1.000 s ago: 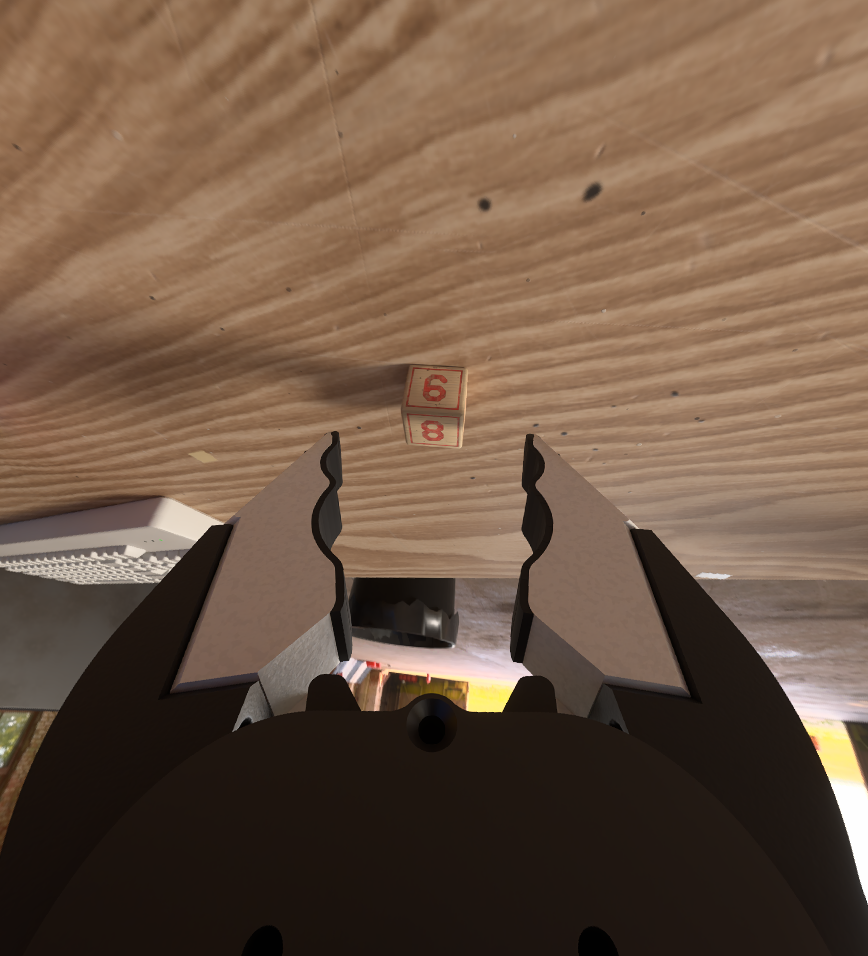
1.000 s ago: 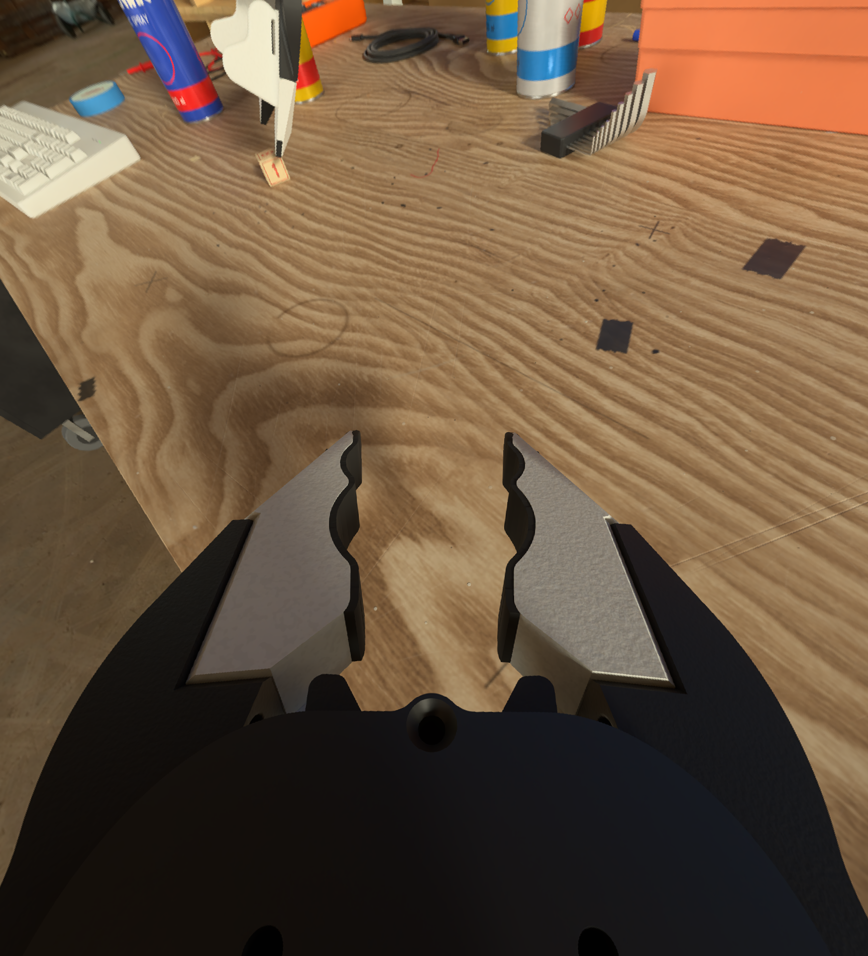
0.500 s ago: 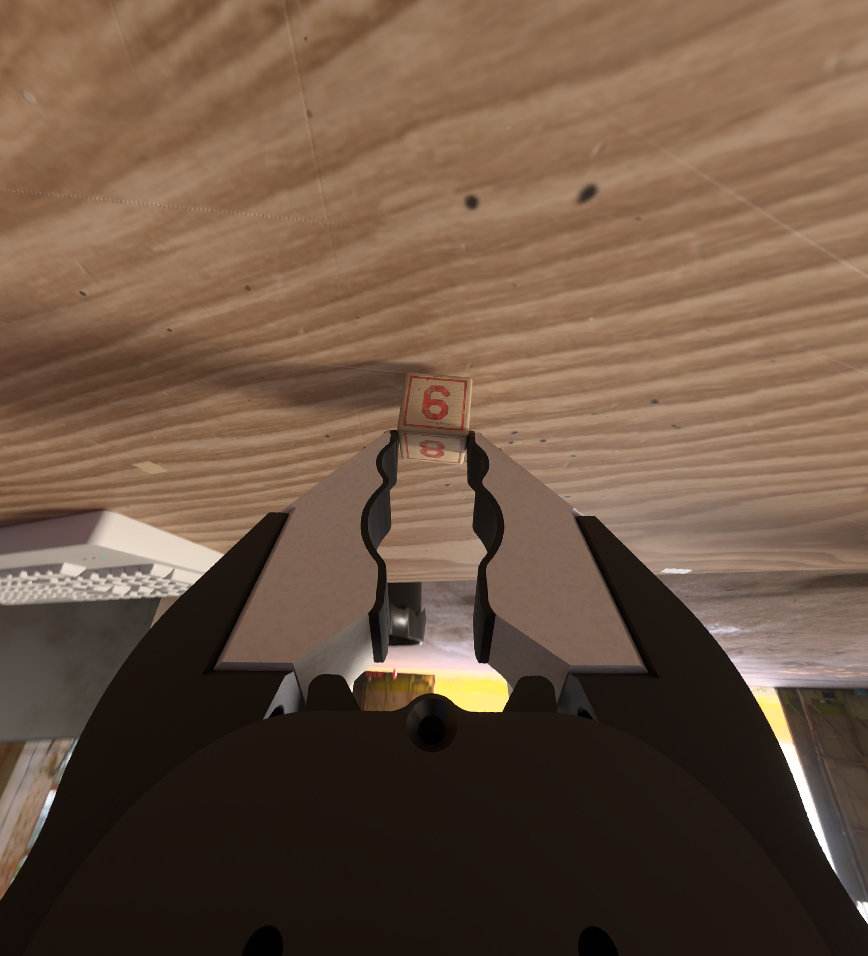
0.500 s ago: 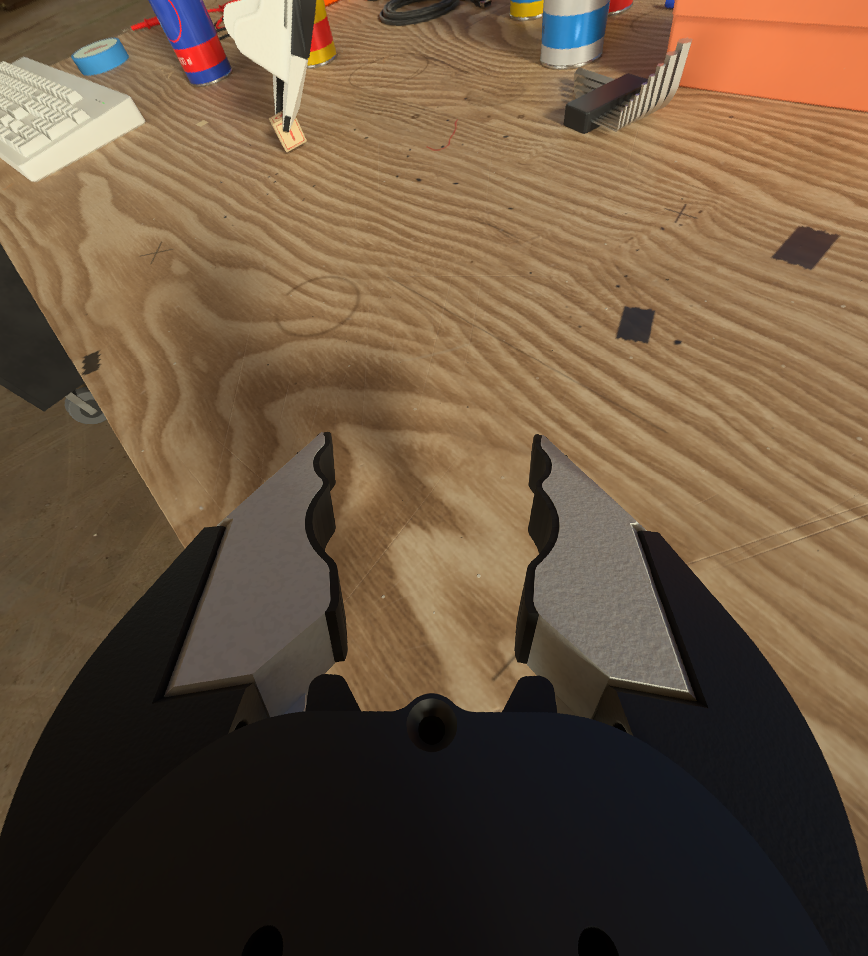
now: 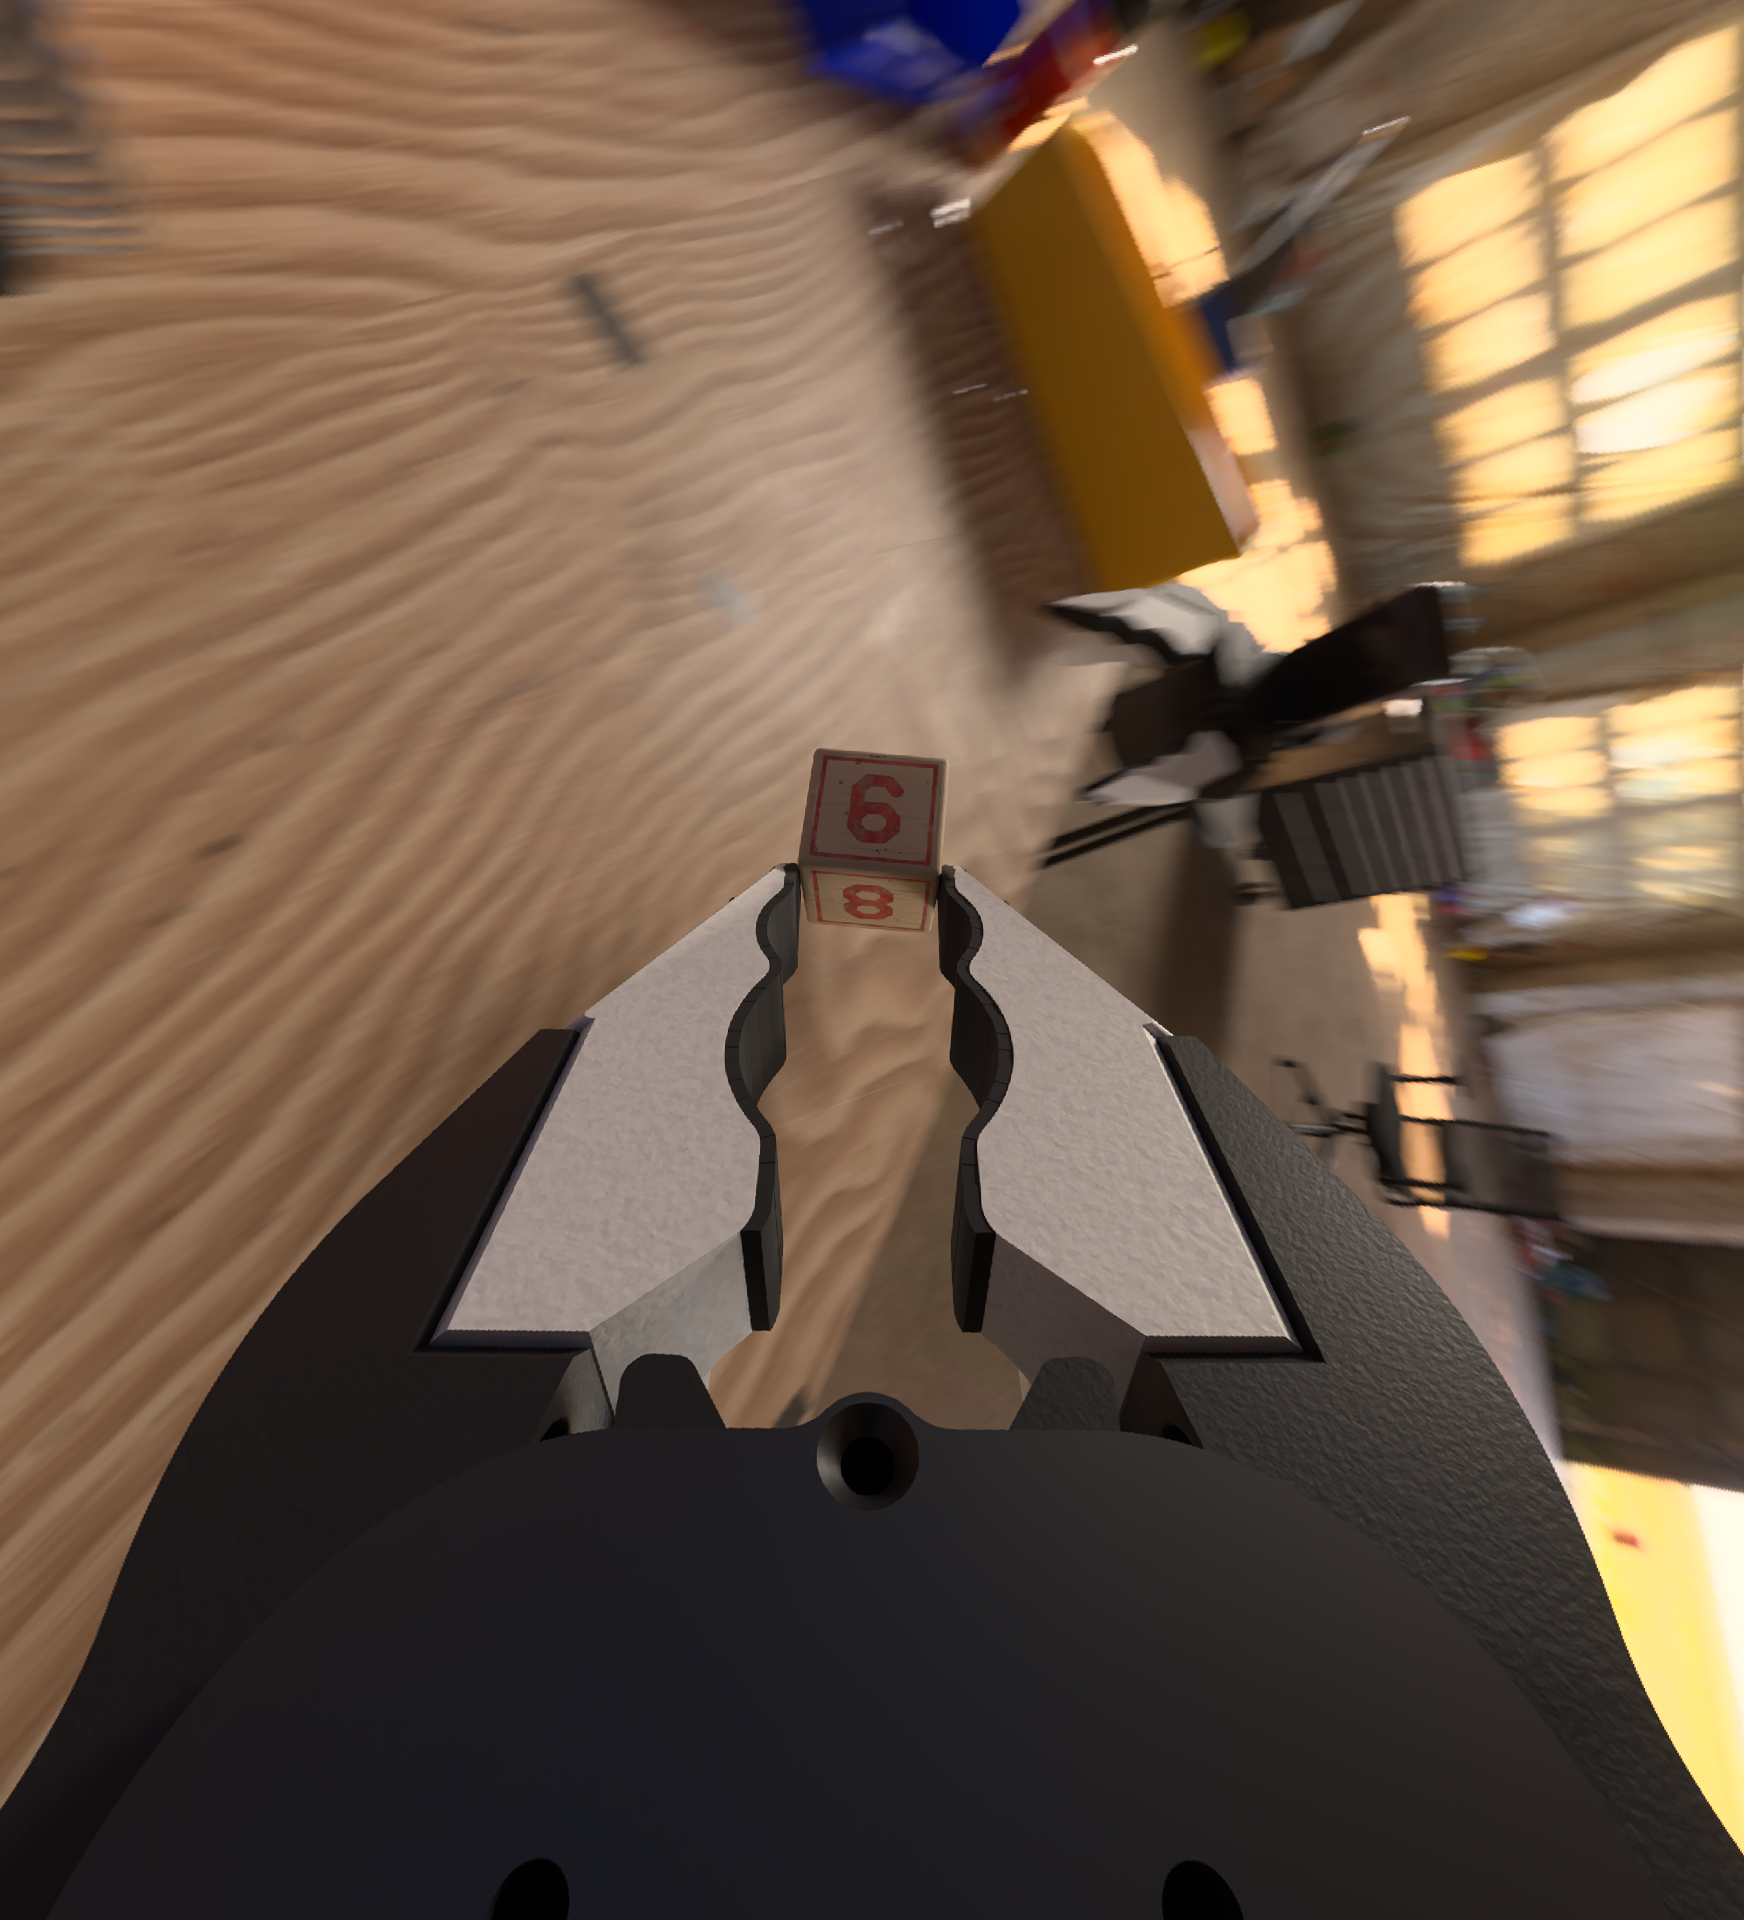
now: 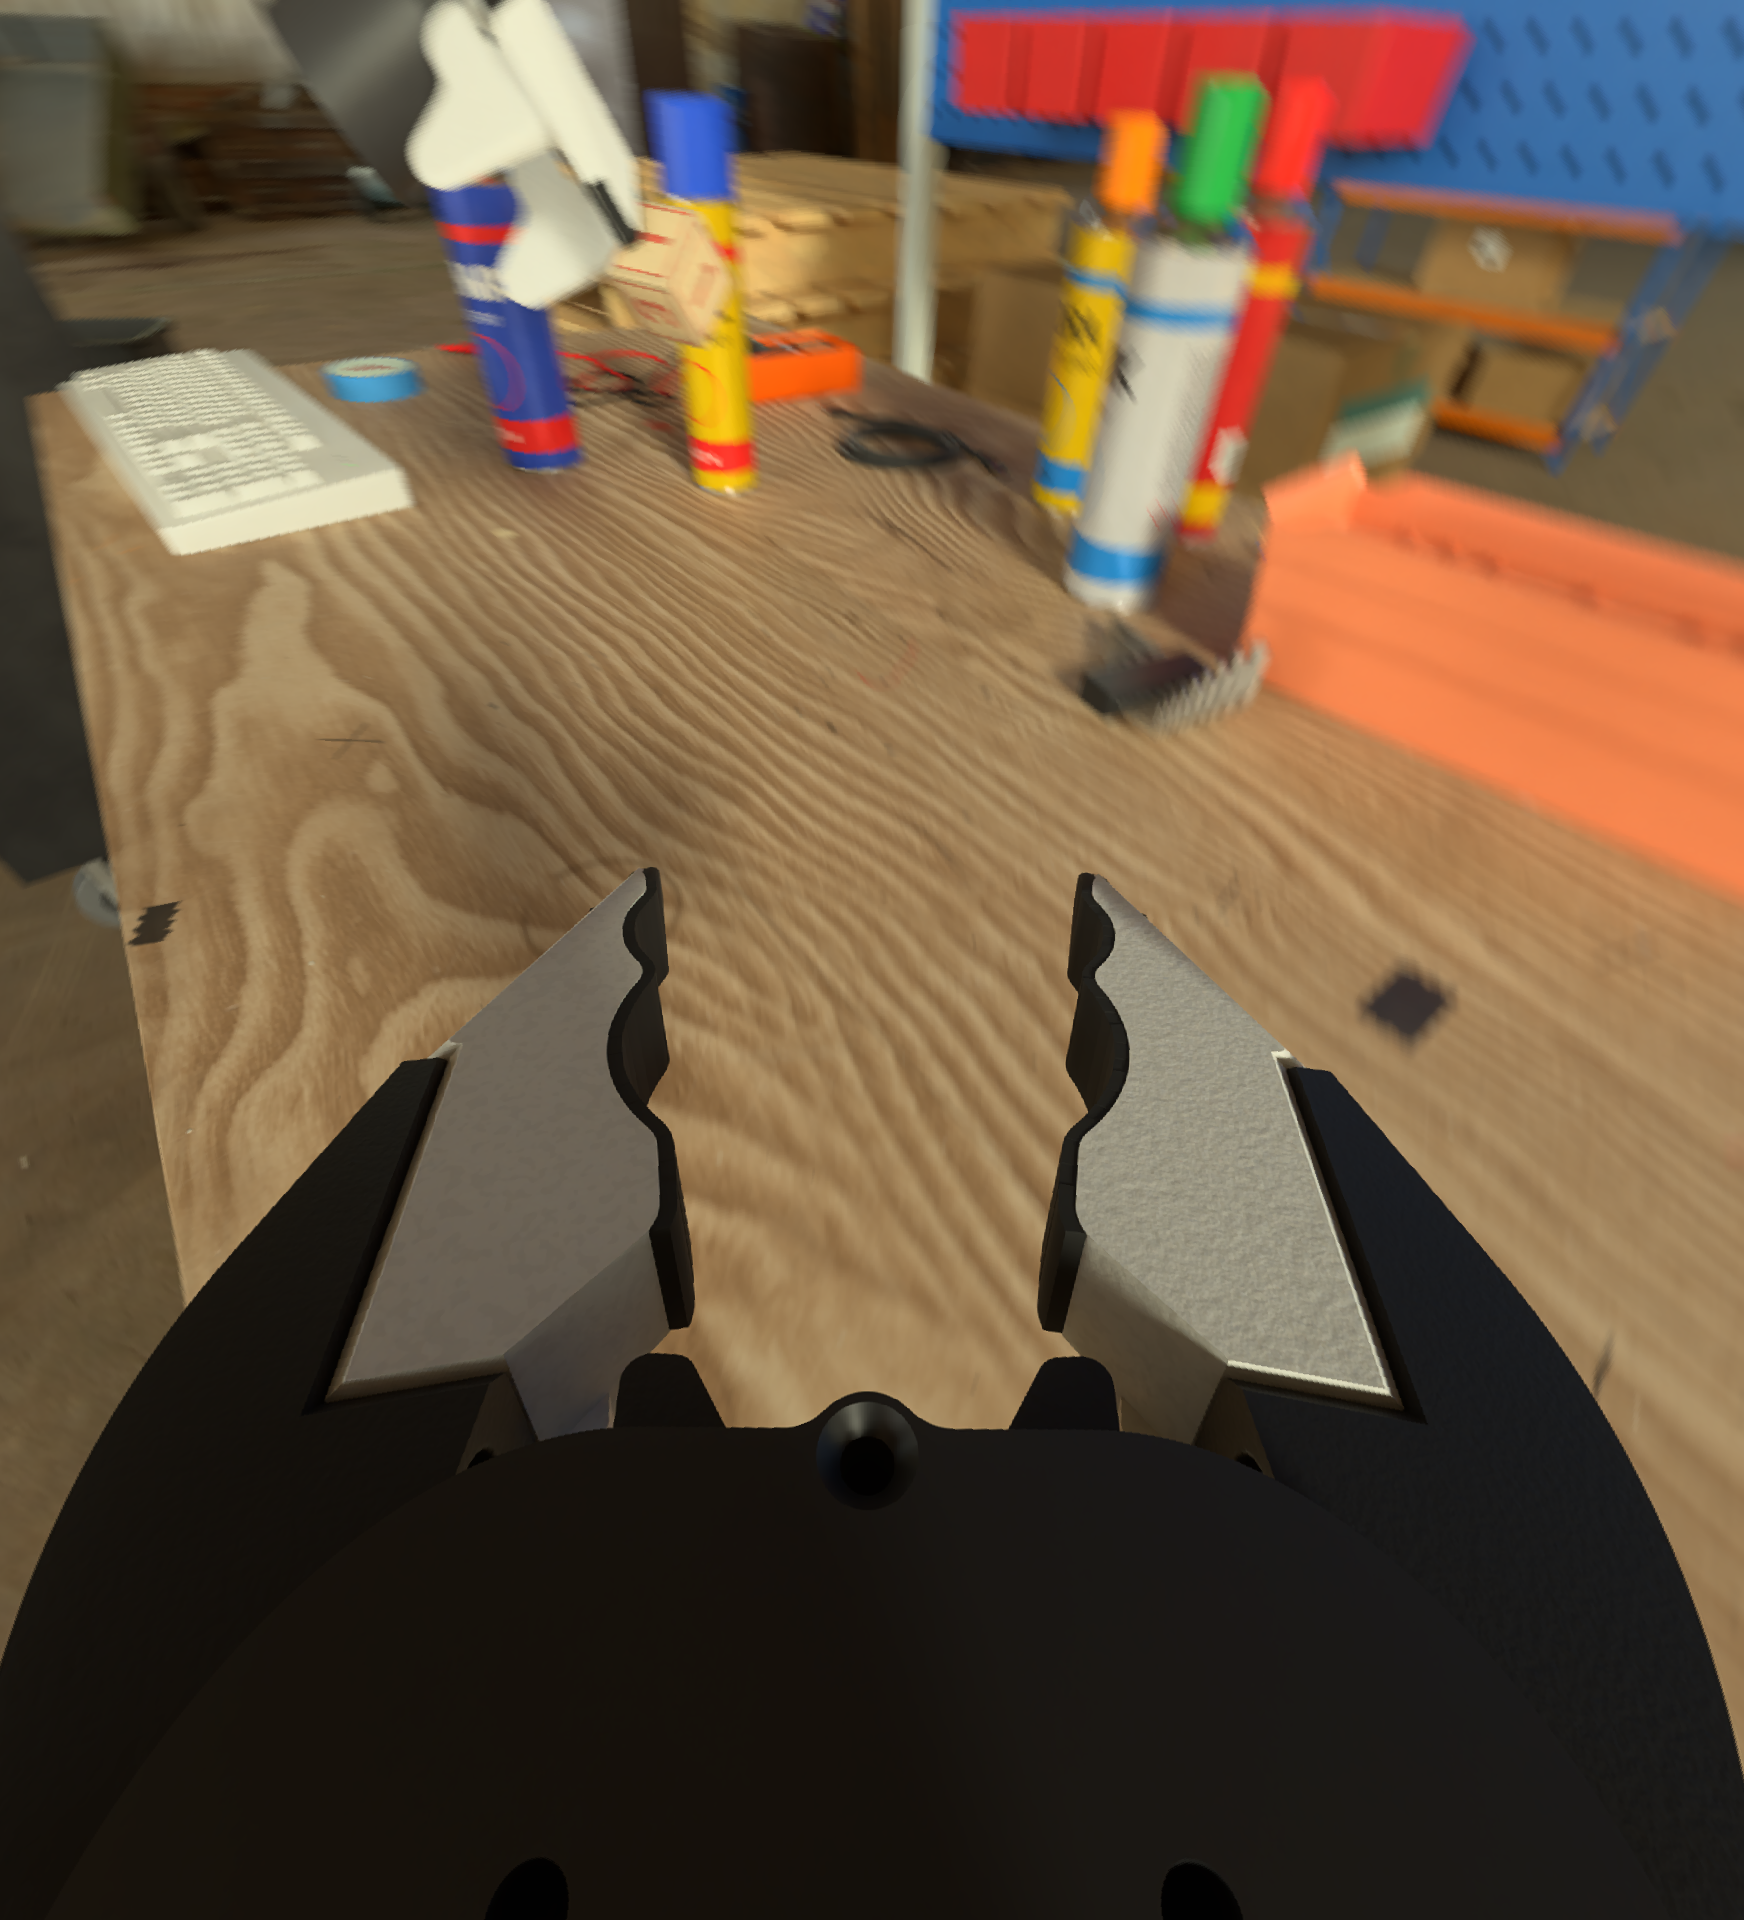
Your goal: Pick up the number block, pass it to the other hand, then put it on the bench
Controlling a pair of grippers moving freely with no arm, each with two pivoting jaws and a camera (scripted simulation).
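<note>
Left gripper [image 5: 870,883]: black textured body, pale grainy finger plates with dark scalloped inner edges, tips pinching small pale wooden number block [image 5: 873,840] on its two side faces. Cube shape, worn cream wood, red-framed faces with red numerals, red print scuffed. Two faces visible, upper face larger, lower one foreshortened. Block sits at the very fingertips, clear of the plywood bench [image 5: 328,623] behind it. Background heavily streaked; bench grain reads as wavy tan bands. Blurred yellow box [image 5: 1107,364] along bench edge, dark ribbed object [image 5: 1367,842] to the right, details not readable.

Right gripper [image 6: 866,883]: same build, fingers spread wide, nothing between them, hovering above near part of bench [image 6: 743,727]. Plywood surface, strong swirling grain, small black tape patch [image 6: 1406,1004] to the right.

From right wrist view: left gripper [image 6: 629,223] far off, white shell, raised above bench with number block [image 6: 676,275] at its tips, blurred. Near it: white rectangular keyboard [image 6: 234,447], blue tape roll [image 6: 372,378], blue-and-red spray can [image 6: 509,322], yellow can with blue cap [image 6: 707,301]. Further right: cluster of tall cans [image 6: 1169,343] with orange, green, red caps; black coiled cable [image 6: 899,445]; dark finned metal block [image 6: 1169,681]; flat orange ridged tray [image 6: 1543,665].
</note>
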